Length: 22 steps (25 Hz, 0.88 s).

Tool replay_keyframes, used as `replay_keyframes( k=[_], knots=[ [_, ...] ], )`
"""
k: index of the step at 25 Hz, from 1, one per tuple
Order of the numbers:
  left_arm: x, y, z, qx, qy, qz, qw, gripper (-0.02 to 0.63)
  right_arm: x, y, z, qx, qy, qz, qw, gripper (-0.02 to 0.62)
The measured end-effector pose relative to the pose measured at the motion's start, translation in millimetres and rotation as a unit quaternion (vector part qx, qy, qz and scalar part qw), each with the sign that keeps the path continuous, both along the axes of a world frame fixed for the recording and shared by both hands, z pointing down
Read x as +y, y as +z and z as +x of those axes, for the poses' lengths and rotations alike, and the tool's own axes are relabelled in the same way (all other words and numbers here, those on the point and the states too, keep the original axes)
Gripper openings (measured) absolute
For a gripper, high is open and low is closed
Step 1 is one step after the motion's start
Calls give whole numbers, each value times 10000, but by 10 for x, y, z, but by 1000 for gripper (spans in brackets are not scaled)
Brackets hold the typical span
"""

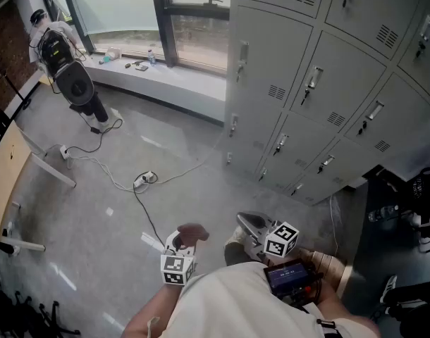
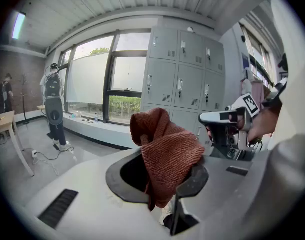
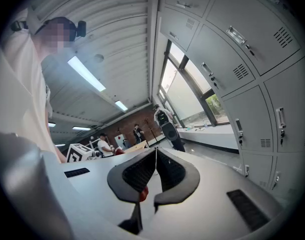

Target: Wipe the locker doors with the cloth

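Note:
A rust-red cloth (image 2: 165,151) is bunched between the jaws of my left gripper (image 2: 166,160), which is shut on it and held low in front of the person. In the head view the cloth (image 1: 192,232) shows at the tip of the left gripper (image 1: 181,248). My right gripper (image 3: 156,150) has its jaws closed together with nothing between them; in the head view it (image 1: 261,229) sits just right of the left one. The grey locker doors (image 1: 321,83) stand ahead at the upper right, well apart from both grippers. The lockers (image 2: 180,79) also show in the left gripper view.
Cables and a power strip (image 1: 146,178) lie on the grey floor. A window ledge (image 1: 166,72) runs along the far wall. A person with equipment (image 1: 63,65) stands at the far left. A wooden table (image 1: 7,182) is at the left, and dark gear (image 1: 405,210) at the right.

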<state>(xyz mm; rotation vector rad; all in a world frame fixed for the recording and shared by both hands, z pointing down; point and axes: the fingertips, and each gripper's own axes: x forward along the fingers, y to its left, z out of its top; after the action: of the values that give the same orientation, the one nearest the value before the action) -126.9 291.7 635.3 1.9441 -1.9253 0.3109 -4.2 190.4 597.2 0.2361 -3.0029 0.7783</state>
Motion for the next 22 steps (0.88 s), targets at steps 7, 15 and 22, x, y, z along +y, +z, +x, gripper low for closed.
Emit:
replay_keyframes(
  k=[7, 15, 22],
  knots=[
    [-1239, -233, -69, -113, 89, 39, 9999, 71, -1182, -150, -142, -59, -78, 76, 9999, 18],
    [-2558, -404, -15, -274, 564, 150, 9979, 71, -2525, -281, 27, -190, 530, 234, 9981, 18],
    [-3283, -322, 119, -357, 1076, -3, 9935, 71, -3092, -320, 402, -139, 1155, 242, 9929, 18]
  ],
)
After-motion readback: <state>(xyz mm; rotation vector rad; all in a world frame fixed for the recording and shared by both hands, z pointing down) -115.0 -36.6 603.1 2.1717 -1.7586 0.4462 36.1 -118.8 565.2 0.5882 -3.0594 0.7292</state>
